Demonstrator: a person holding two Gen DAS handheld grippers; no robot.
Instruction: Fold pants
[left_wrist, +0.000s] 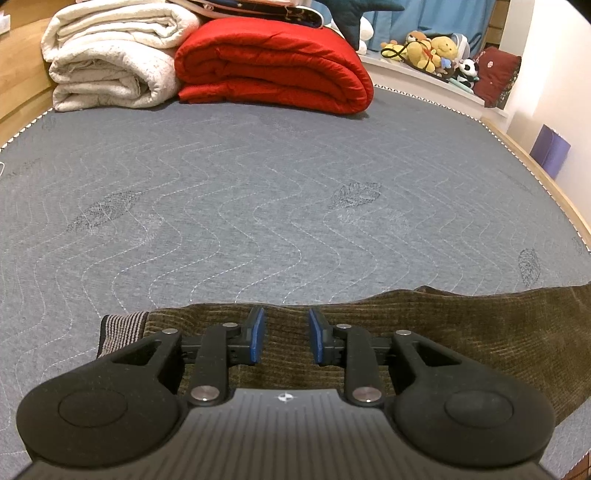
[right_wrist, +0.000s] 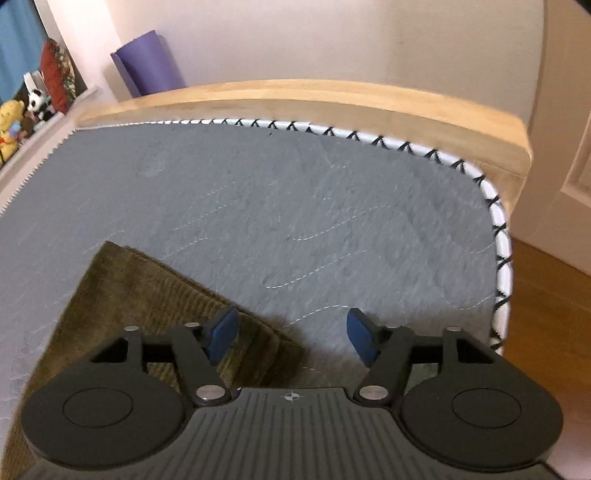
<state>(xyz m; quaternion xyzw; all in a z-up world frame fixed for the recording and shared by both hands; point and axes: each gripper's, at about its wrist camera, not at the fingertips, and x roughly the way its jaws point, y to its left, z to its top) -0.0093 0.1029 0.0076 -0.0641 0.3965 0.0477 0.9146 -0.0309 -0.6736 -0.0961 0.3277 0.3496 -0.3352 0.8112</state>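
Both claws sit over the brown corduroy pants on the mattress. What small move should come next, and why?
Probably close the right claw on the pants' edge. Its jaws stand open with the corduroy corner between them, unpinched. The left claw is also open above the cloth near the striped cuff, so neither holds anything to fold yet.

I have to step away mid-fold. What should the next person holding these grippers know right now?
Left gripper: jaws apart above the pants, gripping nothing.
Right gripper: jaws wide open over the pants' edge, gripping nothing.
Pants: brown corduroy, lying flat along the near side of the grey mattress, striped band at the left end.
Done: pants laid out; how far the fold has got is unclear.
Left: regrasp and finish folding.
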